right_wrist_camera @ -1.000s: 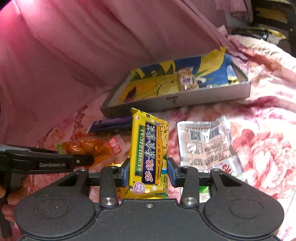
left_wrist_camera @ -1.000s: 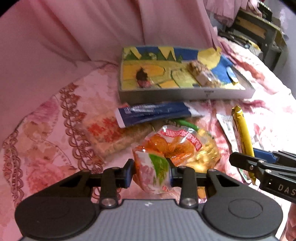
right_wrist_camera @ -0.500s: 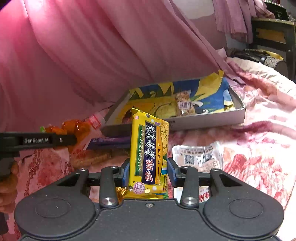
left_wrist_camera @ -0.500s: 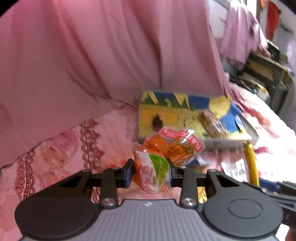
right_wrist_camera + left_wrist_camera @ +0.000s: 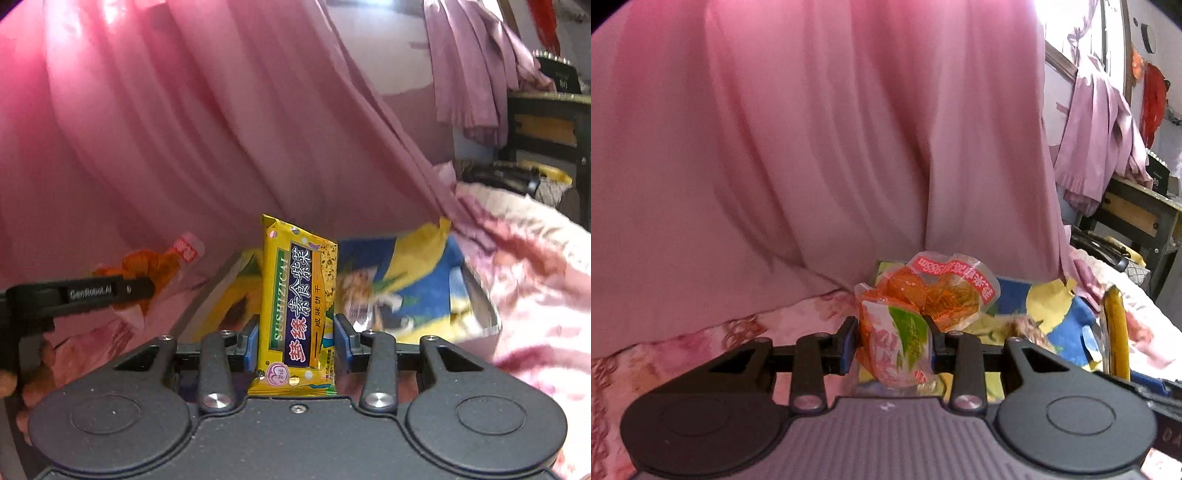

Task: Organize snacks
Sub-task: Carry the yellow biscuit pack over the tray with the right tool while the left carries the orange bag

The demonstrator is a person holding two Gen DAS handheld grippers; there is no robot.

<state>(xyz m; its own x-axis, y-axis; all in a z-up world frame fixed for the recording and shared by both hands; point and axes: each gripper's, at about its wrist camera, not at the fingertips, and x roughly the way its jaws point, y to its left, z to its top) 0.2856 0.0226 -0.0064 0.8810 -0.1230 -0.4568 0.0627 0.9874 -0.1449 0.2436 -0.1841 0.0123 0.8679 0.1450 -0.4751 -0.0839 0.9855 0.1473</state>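
My left gripper (image 5: 892,338) is shut on an orange snack bag (image 5: 923,299) with a red and white label, held up in front of the tray. My right gripper (image 5: 295,334) is shut on a yellow biscuit pack (image 5: 297,302) with blue lettering, standing upright between the pads. The tray (image 5: 406,295), lined with a blue and yellow picture, lies just beyond both packs on the pink flowered cloth; a small wrapped snack (image 5: 360,291) rests in it. From the right wrist view the left gripper (image 5: 79,293) and its orange bag (image 5: 155,266) show at the left. The yellow pack's edge (image 5: 1115,332) shows in the left wrist view.
A pink curtain (image 5: 812,147) hangs close behind the tray and fills most of both views. At the far right stand a dark wooden table (image 5: 1137,210) and hanging lilac clothes (image 5: 1097,140). A hand (image 5: 22,391) grips the left tool.
Both grippers have lifted off the cloth with their packs and swung toward the tray. The loose snacks on the cloth have dropped out of view, and the tray now sits right behind the packs.
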